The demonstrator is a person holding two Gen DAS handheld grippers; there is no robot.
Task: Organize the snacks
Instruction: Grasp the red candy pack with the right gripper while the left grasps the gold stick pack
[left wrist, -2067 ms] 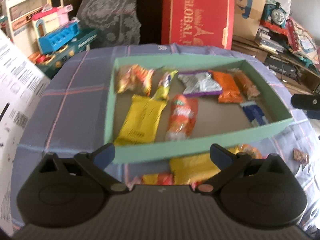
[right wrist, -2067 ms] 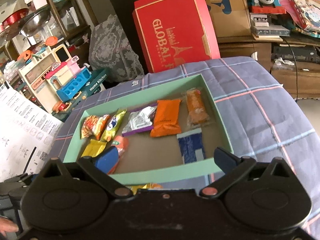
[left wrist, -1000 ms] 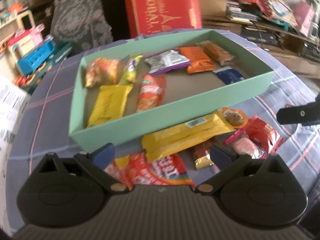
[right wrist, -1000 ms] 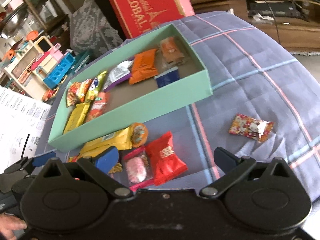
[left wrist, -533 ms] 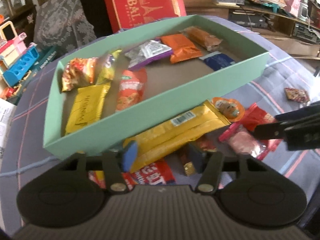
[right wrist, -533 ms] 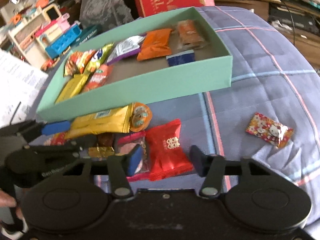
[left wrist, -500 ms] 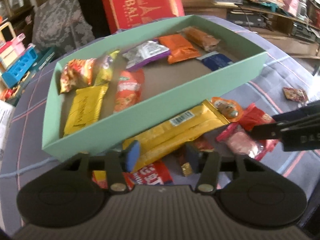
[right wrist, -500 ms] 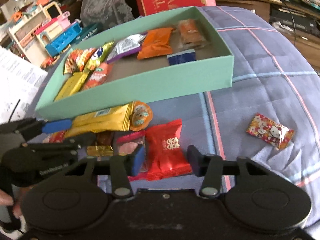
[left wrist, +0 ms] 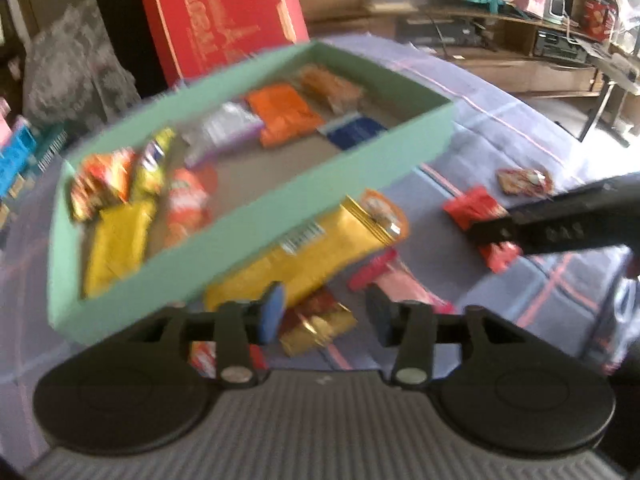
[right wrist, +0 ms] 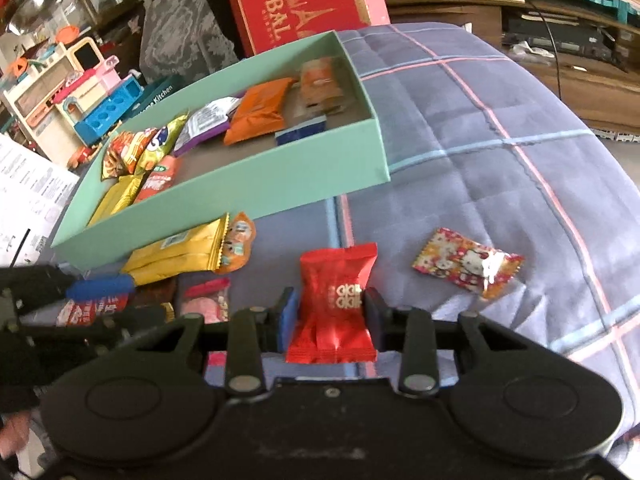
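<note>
A green box (right wrist: pixel 280 192) holding several snack packets sits on a blue plaid cloth; it also shows in the left wrist view (left wrist: pixel 280 196). My right gripper (right wrist: pixel 327 314) is shut on a red packet (right wrist: pixel 336 300) on the cloth. My left gripper (left wrist: pixel 324 316) is half closed around a small gold-and-red packet (left wrist: pixel 320 326), fingers apart from it. A long yellow packet (left wrist: pixel 304 256) lies against the box's front wall. A pink packet (left wrist: pixel 400 284) lies right of the gold one.
A Hello Kitty candy (right wrist: pixel 466 262) lies on the cloth to the right. A red "Global" box (right wrist: pixel 304 0) stands behind the green box. Toys (right wrist: pixel 80 92) and white papers (right wrist: pixel 28 200) are at the left. Shelves with clutter fill the back right.
Both grippers moved forward and lower toward the loose snacks. The right gripper's fingers closed onto the red packet. The left fingers narrowed around the gold packet.
</note>
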